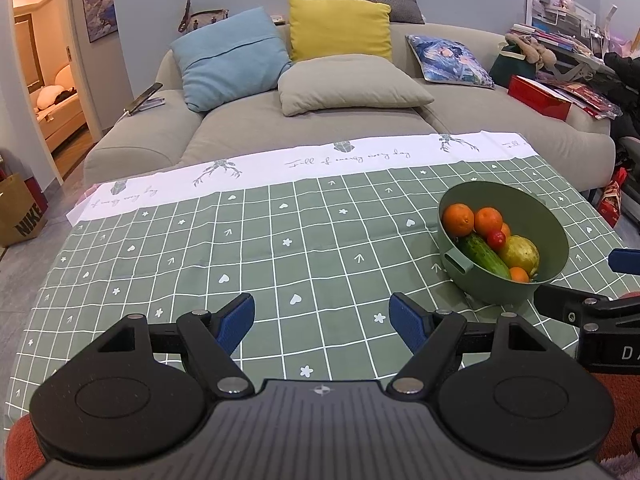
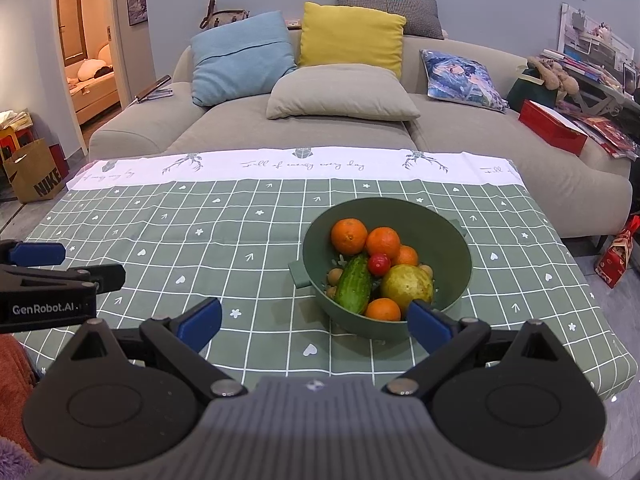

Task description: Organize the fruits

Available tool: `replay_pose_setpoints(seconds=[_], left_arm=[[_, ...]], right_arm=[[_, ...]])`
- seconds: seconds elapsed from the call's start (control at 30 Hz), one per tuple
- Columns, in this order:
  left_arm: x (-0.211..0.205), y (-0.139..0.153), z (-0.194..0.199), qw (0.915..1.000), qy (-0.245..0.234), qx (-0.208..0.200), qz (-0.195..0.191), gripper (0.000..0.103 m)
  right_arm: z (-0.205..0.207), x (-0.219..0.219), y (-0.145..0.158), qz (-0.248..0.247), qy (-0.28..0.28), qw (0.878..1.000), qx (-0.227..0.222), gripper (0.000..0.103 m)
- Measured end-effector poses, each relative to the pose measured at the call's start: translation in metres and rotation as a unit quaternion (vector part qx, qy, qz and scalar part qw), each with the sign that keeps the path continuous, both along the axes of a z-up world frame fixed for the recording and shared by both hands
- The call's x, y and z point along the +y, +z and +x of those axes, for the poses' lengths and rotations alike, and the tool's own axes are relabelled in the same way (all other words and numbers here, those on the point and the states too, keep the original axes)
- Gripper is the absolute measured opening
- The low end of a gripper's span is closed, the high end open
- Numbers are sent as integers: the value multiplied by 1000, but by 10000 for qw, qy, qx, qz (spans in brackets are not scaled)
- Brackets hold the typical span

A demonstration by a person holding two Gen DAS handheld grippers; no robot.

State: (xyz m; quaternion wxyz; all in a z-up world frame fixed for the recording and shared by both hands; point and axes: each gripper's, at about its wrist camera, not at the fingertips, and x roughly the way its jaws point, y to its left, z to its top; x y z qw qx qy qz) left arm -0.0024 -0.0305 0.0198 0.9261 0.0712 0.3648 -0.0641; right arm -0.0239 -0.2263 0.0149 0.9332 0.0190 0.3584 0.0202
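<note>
A green bowl [image 2: 448,236] [image 1: 532,208] stands on the checked tablecloth, right of centre. It holds several oranges [image 2: 349,236] [image 1: 460,220], a cucumber [image 2: 354,283] [image 1: 484,256], a small red fruit [image 2: 379,264] [image 1: 496,239], a yellow-green pear-like fruit [image 2: 407,288] [image 1: 519,255] and some small tan round fruits [image 2: 334,276]. My right gripper [image 2: 314,322] is open and empty just in front of the bowl, its right fingertip by the near rim. My left gripper [image 1: 322,322] is open and empty over bare cloth, left of the bowl.
The table [image 2: 160,240] has a white cloth border at its far edge. Behind it runs a beige sofa [image 2: 340,128] with cushions. A paper bag [image 2: 34,176] stands on the floor at left; a red box [image 2: 552,126] and clutter lie at right.
</note>
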Motion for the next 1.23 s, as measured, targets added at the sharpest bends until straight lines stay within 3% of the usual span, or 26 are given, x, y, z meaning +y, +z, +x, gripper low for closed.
replay_pose_setpoints(seconds=[1.23], left_arm=[[0, 4, -5, 9998, 84, -167, -81, 90]], right_arm=[[0, 6, -5, 17, 57, 10000, 68, 97]])
